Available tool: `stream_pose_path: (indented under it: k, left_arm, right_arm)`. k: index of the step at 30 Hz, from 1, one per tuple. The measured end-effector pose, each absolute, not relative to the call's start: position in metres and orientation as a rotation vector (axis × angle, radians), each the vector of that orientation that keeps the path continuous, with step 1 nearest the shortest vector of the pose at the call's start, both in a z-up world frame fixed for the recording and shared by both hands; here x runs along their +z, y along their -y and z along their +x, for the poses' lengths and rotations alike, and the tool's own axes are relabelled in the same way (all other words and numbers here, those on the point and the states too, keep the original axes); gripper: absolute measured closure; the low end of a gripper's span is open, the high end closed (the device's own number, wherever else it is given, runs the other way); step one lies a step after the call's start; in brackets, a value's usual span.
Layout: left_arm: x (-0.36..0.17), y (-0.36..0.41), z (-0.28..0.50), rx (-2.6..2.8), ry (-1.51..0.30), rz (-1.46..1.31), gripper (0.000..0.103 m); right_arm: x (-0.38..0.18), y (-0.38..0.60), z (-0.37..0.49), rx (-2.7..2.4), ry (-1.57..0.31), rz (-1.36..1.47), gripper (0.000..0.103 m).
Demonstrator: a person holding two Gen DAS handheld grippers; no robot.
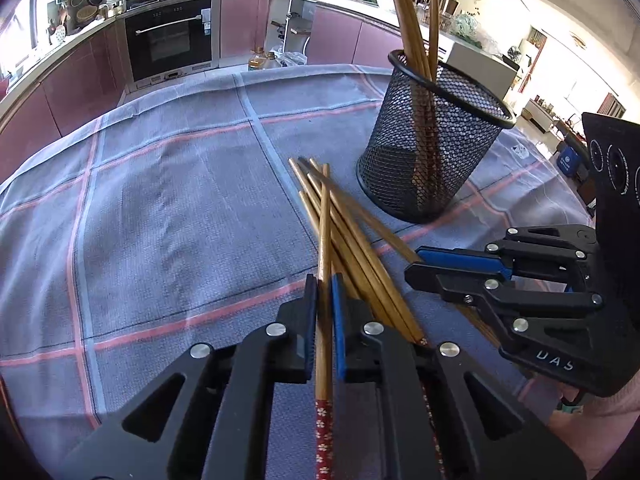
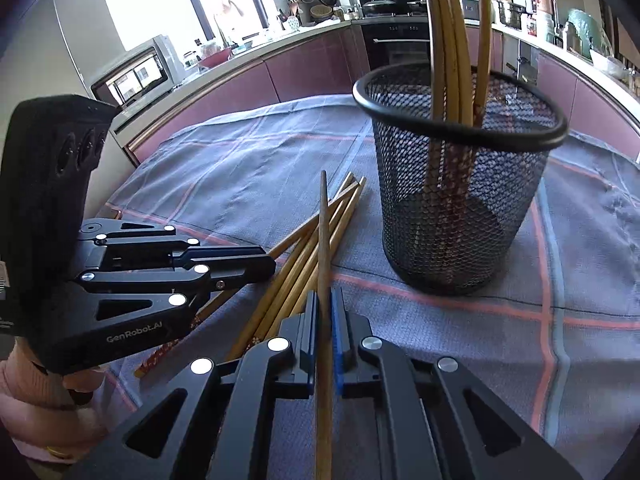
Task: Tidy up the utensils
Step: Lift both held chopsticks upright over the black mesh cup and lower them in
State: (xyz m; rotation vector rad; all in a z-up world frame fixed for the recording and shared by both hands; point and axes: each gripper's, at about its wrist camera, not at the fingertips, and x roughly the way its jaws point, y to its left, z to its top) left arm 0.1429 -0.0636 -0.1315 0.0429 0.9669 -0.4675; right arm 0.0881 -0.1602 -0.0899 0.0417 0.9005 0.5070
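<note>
A black mesh holder stands on the checked cloth with several wooden chopsticks upright in it; it also shows in the right wrist view. A loose pile of chopsticks lies on the cloth in front of it, seen too in the right wrist view. My left gripper is shut on one chopstick with a red patterned end. My right gripper is shut on another chopstick, and shows side-on in the left wrist view.
The grey-blue cloth with pink lines covers the table. Kitchen cabinets and an oven stand behind the table's far edge. A microwave sits on the counter at left. The left gripper's body is close beside my right one.
</note>
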Motion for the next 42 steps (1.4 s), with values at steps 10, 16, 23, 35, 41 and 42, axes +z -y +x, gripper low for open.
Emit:
stream_pose_path:
  k: [10,16,23,35,41,42]
  left_arm:
    - [-0.073,0.052,0.124,-0.568,-0.836,-0.024,0.095]
    - [-0.042,0.047,0.112,-0.607,-0.77,-0.051,0.095]
    - [-0.013,0.04,0.104,-0.632,-0.706,-0.09,0.095]
    - [0.034,0.048,0.113,-0.651,-0.592,-0.124,0.096]
    - [0.062,0.058,0.12,-0.647,-0.536,-0.119,0.096]
    - [0.066,0.059,0.122,-0.644,-0.527,-0.118,0.096]
  right_arm:
    - [-0.043,0.195,0.07,0.5,-0.753,0.094,0.097]
    - [-0.022,0.21,0.066,0.494,-0.686,0.121,0.097]
    - [-0.002,0.22,0.068,0.49,-0.626,0.133,0.097]
    - [0.041,0.237,0.08,0.49,-0.526,0.118,0.097]
    - [0.066,0.244,0.084,0.472,-0.47,0.097,0.097]
    - [0.07,0.245,0.086,0.469,-0.461,0.096,0.097]
